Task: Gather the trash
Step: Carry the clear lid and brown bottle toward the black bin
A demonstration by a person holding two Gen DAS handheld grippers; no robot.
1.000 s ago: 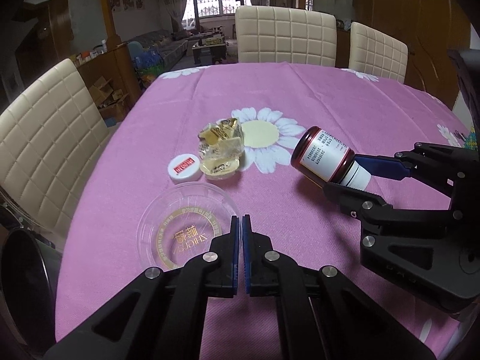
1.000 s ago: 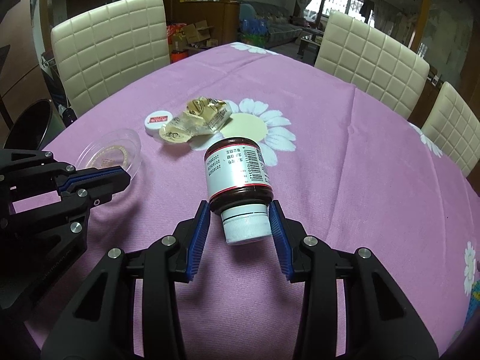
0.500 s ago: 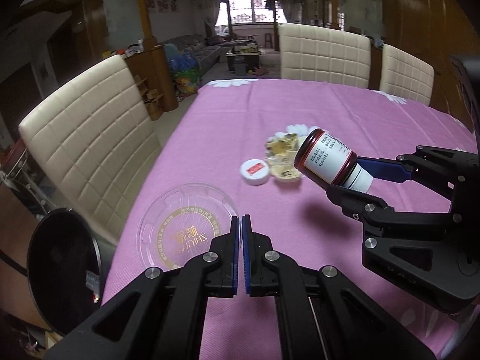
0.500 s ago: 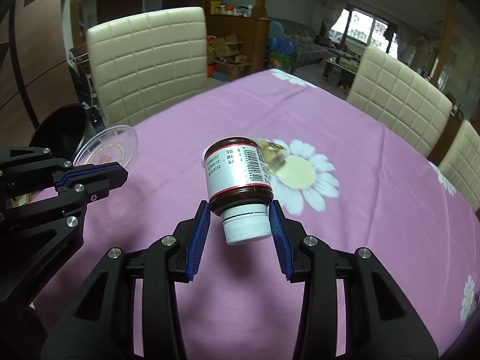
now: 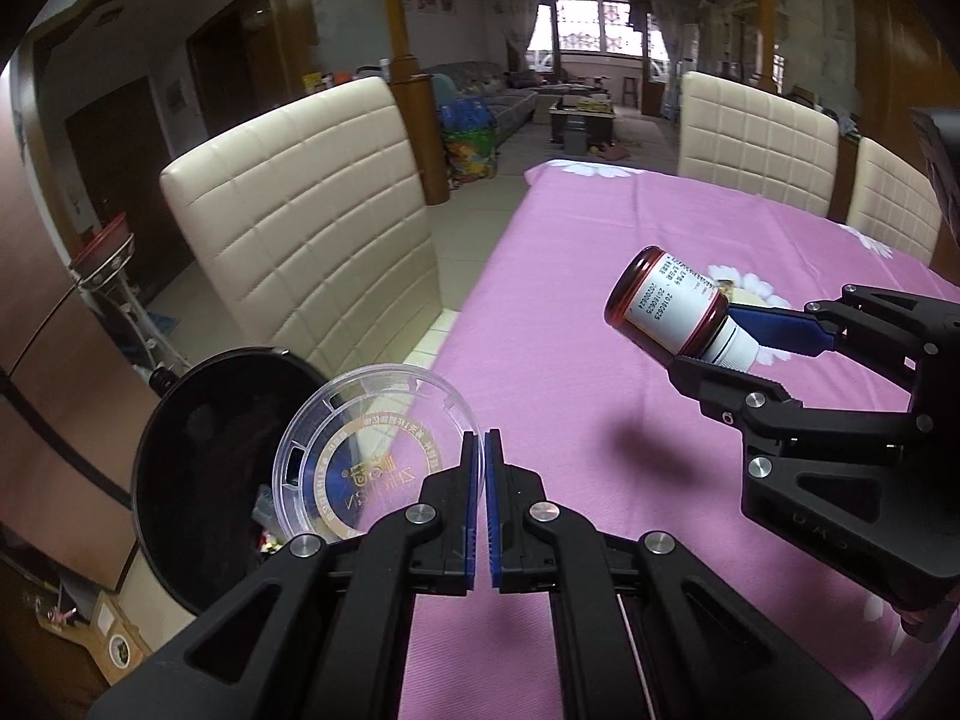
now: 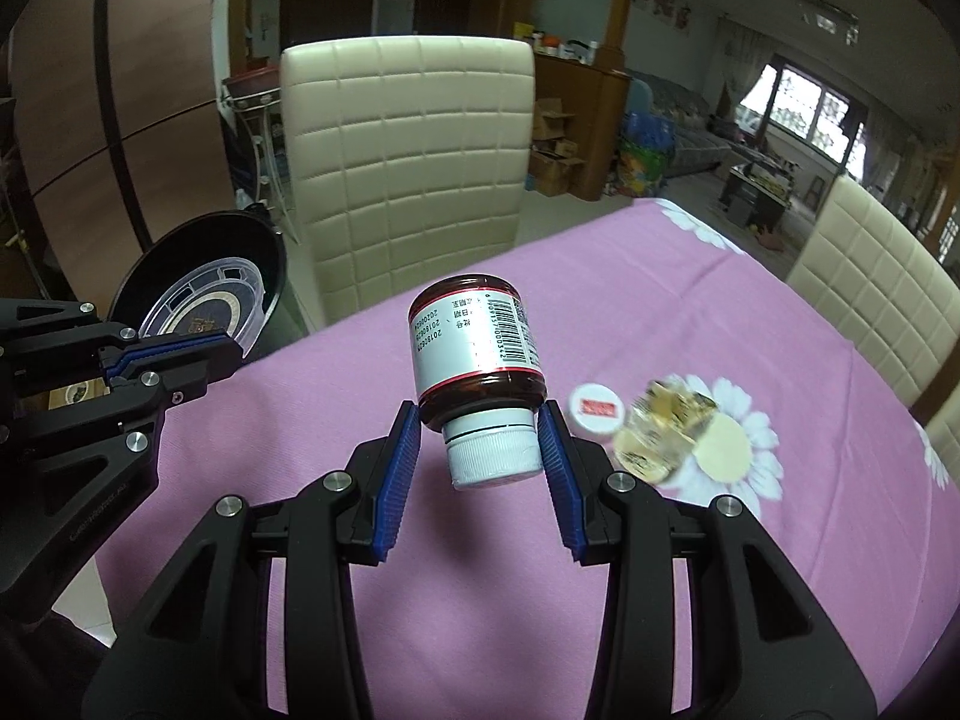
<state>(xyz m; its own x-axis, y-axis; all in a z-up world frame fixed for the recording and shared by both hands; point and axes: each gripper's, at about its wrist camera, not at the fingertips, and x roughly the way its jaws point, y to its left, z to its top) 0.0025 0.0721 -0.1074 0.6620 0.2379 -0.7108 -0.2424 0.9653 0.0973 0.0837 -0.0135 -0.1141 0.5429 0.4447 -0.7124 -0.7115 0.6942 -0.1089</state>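
My left gripper (image 5: 478, 462) clenched on rim of clear plastic lid (image 5: 375, 450); lid now off bench, hanging over open black bin (image 5: 198, 468) just ahead-left, where a second ago it lay on cloth. My right gripper (image 6: 480, 450) grasping brown bottle (image 6: 477, 354) by white cap, base tilted up, above pink bench (image 6: 690, 312); swung with left toward bin. Judgement: lid nearly ready to drop, bottle follows. Farther right, small white cap (image 6: 594, 408) and crumpled wrapper (image 6: 666, 426) left on bench, uncollected.
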